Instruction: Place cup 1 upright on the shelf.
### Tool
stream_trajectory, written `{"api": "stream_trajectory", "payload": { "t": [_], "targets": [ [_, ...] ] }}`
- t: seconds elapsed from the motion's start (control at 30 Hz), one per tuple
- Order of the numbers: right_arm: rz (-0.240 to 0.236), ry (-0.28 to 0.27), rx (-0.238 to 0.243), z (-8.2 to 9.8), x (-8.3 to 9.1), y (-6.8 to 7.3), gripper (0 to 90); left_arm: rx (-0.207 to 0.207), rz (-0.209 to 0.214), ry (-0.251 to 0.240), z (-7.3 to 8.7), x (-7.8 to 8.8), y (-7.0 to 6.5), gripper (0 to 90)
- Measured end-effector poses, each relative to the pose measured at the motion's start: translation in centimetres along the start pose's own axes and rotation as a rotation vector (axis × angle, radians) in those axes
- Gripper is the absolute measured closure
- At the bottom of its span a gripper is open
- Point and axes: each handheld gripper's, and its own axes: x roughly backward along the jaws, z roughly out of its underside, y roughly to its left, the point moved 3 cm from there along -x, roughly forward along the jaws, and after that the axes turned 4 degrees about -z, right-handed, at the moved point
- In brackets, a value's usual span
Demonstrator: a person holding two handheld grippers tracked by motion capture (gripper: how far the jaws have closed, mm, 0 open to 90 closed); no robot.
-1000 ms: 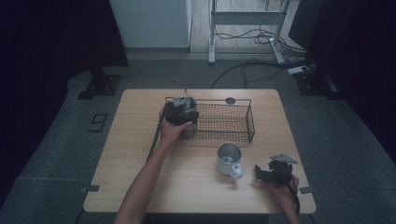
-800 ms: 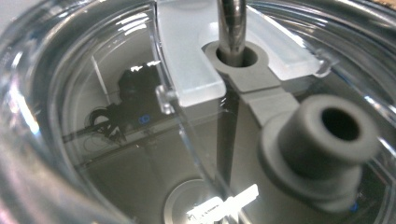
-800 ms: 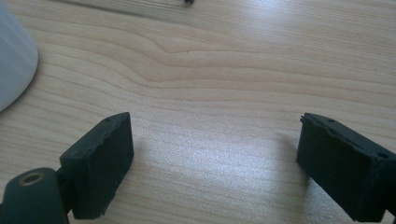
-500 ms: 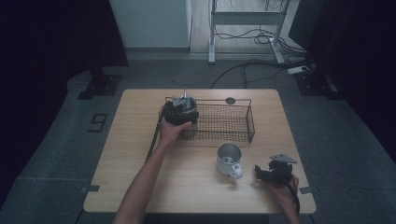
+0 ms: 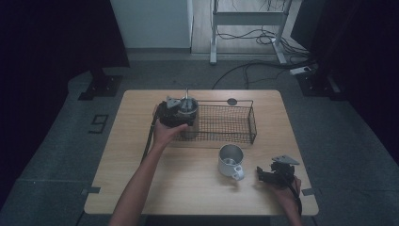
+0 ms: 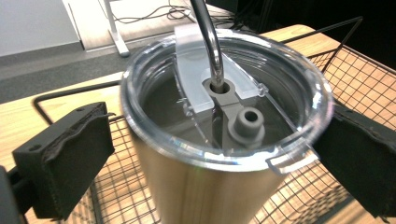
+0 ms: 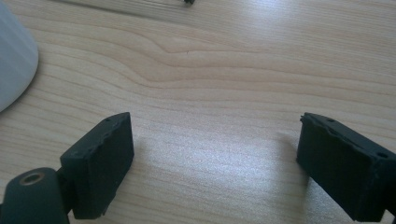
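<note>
**Tumbler sitting in the basket, left jaws just let go**

So the tumbler (image 6: 219, 140) stands upright in the left end of the wire basket (image 5: 235, 123), and the basket is what I'll use as the reference for everything else. It's a tan, wood-look cup with a clear lid (image 6: 224, 88) pressed on top and a metal straw (image 6: 208, 42) poking up through the lid's grey centre piece.

The left gripper (image 5: 178, 112) is right at that left end of the basket, hovering around the top of the tumbler. Its jaws have just been opening, and in the left gripper view they're spread wide with the tumbler between them. The pad on the left side of that view stands clear of the cup wall. The pad on the other side sits very close to the lid's rim, and I can't tell if it's touching or just beside it. Not clamped either way.

The right gripper (image 5: 272, 173) is well in front of the basket's right end, low over the table (image 5: 141, 165). Its jaws are apart with nothing but bare wood between them.

A metal mug (image 5: 230, 161) stands just in front of the basket, between it and the right gripper, handle turned toward the front edge.
</note>
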Motion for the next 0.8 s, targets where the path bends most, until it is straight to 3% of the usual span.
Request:
{"api": "stream_trajectory", "payload": {
  "t": [0.17, 0.47, 0.8],
  "targets": [
    [0.000, 0.000, 0.000, 0.0, 0.0, 0.0, 10.6, 0.001, 0.011, -0.014, 0.1, 1.6, 0.0, 0.0],
    [-0.004, -0.001, 0.004, 0.0, 0.0, 0.0, 10.7, -0.018, 0.044, -0.058, 0.8, 6.0, -0.4, 0.0],
    [-0.003, 0.000, 0.000, 0.0, 0.0, 0.0, 10.7, -0.034, 0.085, -0.054, 2.5, 9.1, -1.3, 0.2]
  ]
}}
